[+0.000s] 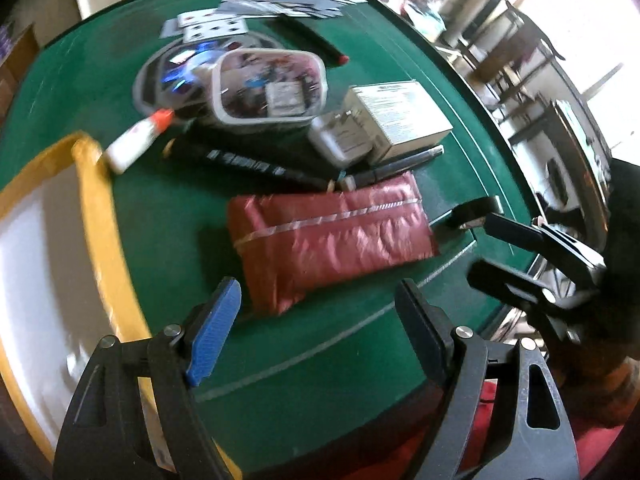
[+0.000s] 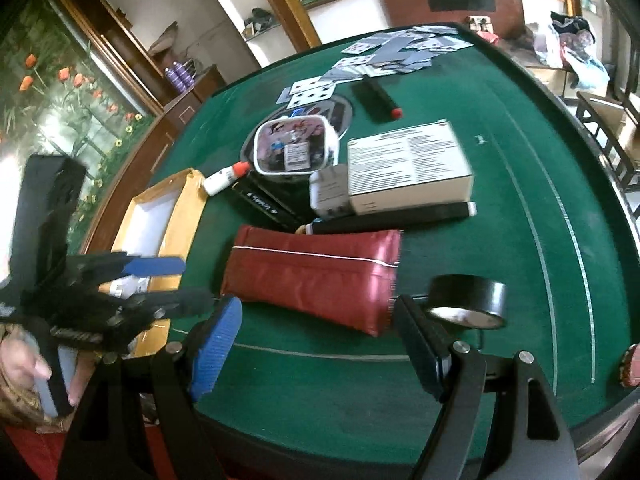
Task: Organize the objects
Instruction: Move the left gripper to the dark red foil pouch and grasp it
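Observation:
A red zipped pouch point(image 1: 332, 236) point(image 2: 312, 276) lies on the green felt table point(image 1: 304, 360) point(image 2: 500, 208). My left gripper point(image 1: 316, 320) hovers open just before the pouch's near-left corner, nothing between its fingers; in the right wrist view it point(image 2: 198, 282) hangs over a yellow-rimmed box point(image 2: 160, 220) point(image 1: 92, 216). My right gripper point(image 2: 316, 332) point(image 1: 480, 246) is open and empty, near the pouch's right end. A black tape roll point(image 2: 468, 300) point(image 1: 472, 212) sits by its right finger.
Behind the pouch lie a black pen point(image 2: 400, 216), white printed box point(image 2: 408, 160), white charger point(image 2: 330, 192), glue bottle point(image 2: 226, 176), white-rimmed clear container point(image 2: 296, 148), red-tipped black marker point(image 2: 376, 98) and scattered playing cards point(image 2: 384, 52). Chairs stand beyond the table's right edge.

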A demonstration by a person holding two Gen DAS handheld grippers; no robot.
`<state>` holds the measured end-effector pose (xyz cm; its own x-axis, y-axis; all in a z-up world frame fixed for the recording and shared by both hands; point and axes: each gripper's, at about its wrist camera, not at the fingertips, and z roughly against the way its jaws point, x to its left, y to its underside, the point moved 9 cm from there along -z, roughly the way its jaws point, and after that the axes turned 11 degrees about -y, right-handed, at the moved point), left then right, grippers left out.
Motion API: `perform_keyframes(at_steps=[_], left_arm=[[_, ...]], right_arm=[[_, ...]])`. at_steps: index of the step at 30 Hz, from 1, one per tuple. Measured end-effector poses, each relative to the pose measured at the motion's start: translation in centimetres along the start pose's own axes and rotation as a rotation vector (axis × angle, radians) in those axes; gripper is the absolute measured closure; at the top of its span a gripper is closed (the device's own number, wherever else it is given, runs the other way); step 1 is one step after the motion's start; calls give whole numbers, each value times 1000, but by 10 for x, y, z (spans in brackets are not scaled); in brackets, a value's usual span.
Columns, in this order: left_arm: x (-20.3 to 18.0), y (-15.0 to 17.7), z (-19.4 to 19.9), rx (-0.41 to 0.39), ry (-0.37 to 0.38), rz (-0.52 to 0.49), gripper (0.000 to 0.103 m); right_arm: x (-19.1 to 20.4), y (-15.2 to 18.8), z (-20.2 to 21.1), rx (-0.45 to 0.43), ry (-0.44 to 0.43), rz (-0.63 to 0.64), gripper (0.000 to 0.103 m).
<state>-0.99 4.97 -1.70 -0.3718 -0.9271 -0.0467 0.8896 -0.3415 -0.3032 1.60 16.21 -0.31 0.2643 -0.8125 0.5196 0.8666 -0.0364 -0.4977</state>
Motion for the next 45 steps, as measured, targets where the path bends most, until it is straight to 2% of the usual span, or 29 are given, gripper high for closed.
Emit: perform_keyframes(at_steps=[3,7,12,14,16,17,23,26,31,36,42,45], left_arm=[[-9,-19,-7,-21,-17,-64,23],[-23,-40,-20,-39,5,-139,23],[-35,-56,-53,-10,13,-212,23],[-37,-56,-59,-13,19,-252,21],[-40,-51,-61,21,36,-288,21],[-42,-45,-61,51,69,-299,21],[-54,-4,-53,131,141,-370,21],[-55,8,-53,132,110,-366,21],[-65,3,-55,87,22,-346,21],[-74,7,-64,30,-119,-448,21],[-67,9,-57,-12,-128,-409,44],[-64,7,-55,2,-90,-319,51]], right_arm=[[-8,1,8,-13,9,-9,24],[-18,4,16,-22,21,-31,24],[-24,6,23,-28,34,-31,24],[-26,7,26,-30,43,-29,24],[-29,9,29,-32,49,-34,24],[-32,10,31,-33,52,-41,24],[-42,12,36,-43,57,-69,24],[-45,10,37,-46,58,-78,24],[-48,8,37,-46,58,-78,24],[-48,6,39,-45,62,-62,24],[-51,8,41,-17,101,16,24],[-57,9,39,-2,109,39,24]])
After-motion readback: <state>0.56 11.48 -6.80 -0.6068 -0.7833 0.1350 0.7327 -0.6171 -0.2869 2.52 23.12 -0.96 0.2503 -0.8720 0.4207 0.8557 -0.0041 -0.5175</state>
